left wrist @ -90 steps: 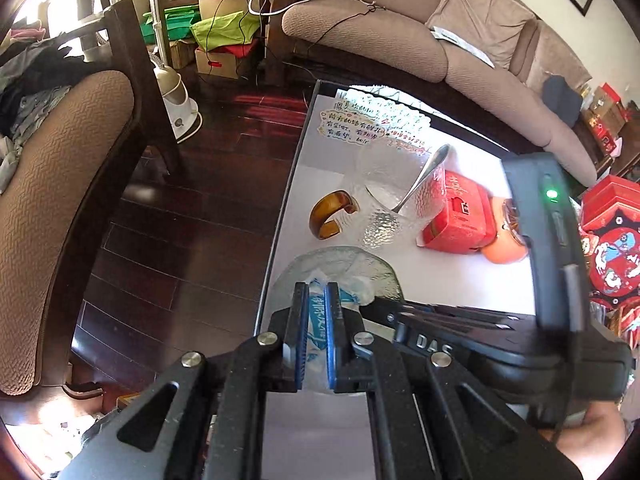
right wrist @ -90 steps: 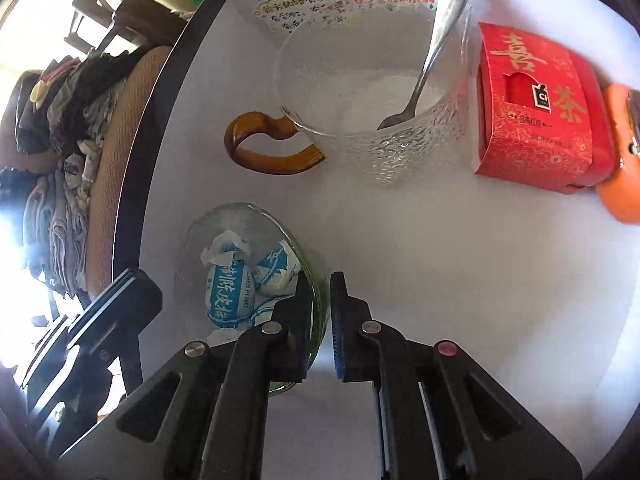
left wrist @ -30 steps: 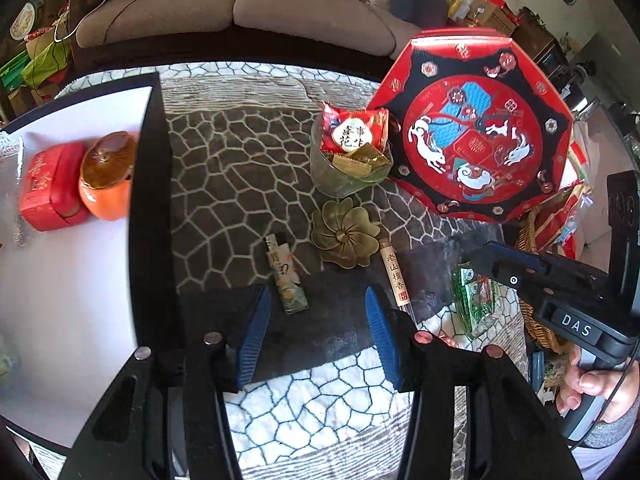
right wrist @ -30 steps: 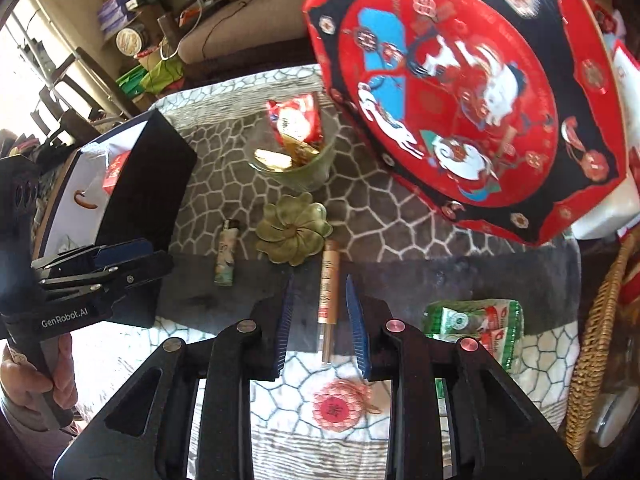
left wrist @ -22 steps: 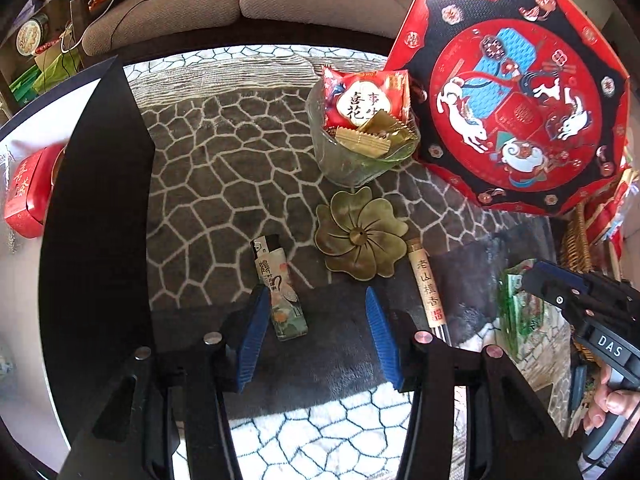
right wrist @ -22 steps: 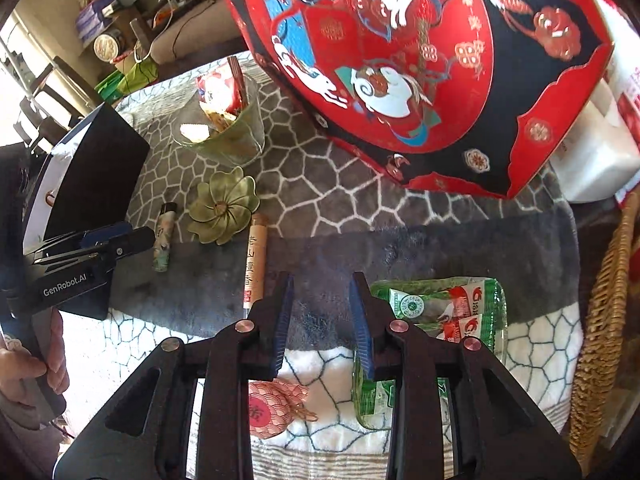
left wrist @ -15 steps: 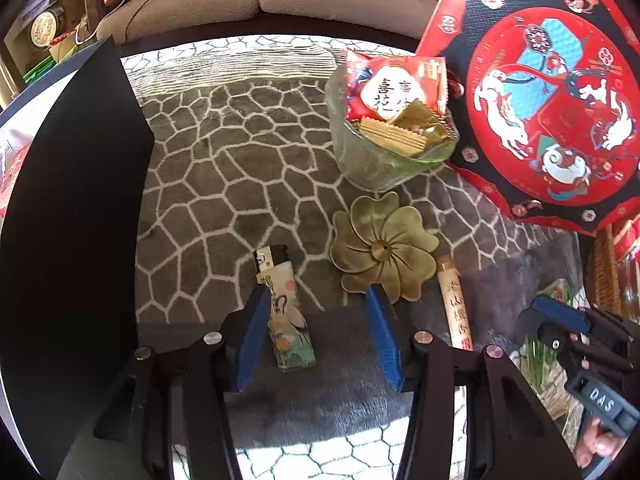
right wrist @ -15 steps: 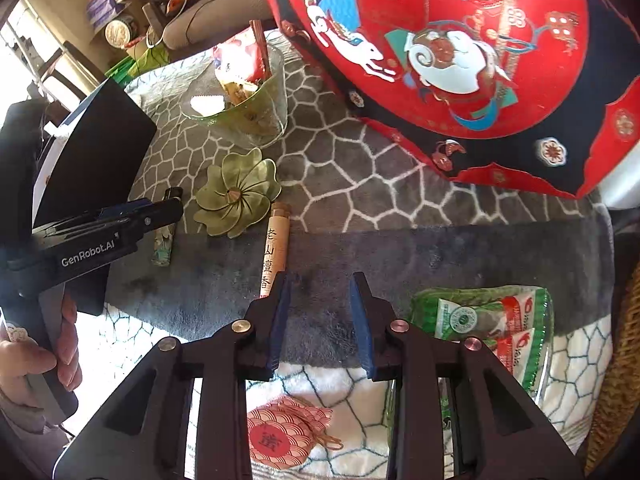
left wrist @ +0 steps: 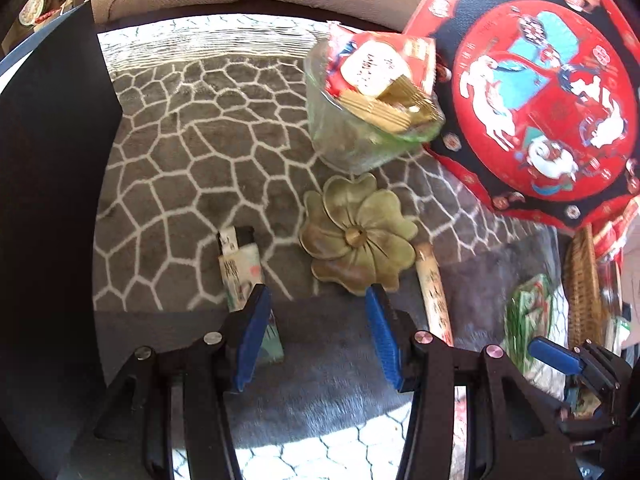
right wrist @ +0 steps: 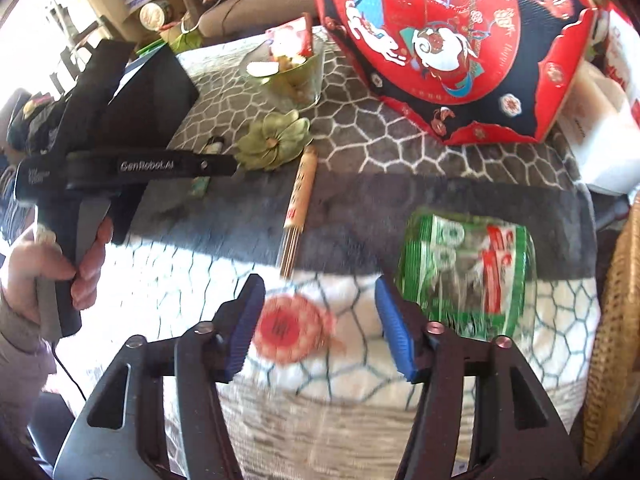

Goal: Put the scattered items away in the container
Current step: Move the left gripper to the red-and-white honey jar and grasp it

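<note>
On the grey patterned rug lie a printed lighter, a green flower-shaped dish, an incense packet and a green snack packet. My left gripper hangs open low over the rug, its left pad covering the lighter's near end and nothing between the pads. A round red charm lies on the rug between the pads of my right gripper. Its jaws are opening and touch nothing. A glass bowl holding snack packets stands beyond the dish.
A big red octagonal box leans at the right behind the bowl. A wicker basket stands at the far right edge. The black side of a low table rises on the left. A sofa runs along the back.
Both grippers have sunk toward the rug. The right one's jaws have widened, and the red charm now lies between them. The left gripper kept its opening and came closer to the lighter.
</note>
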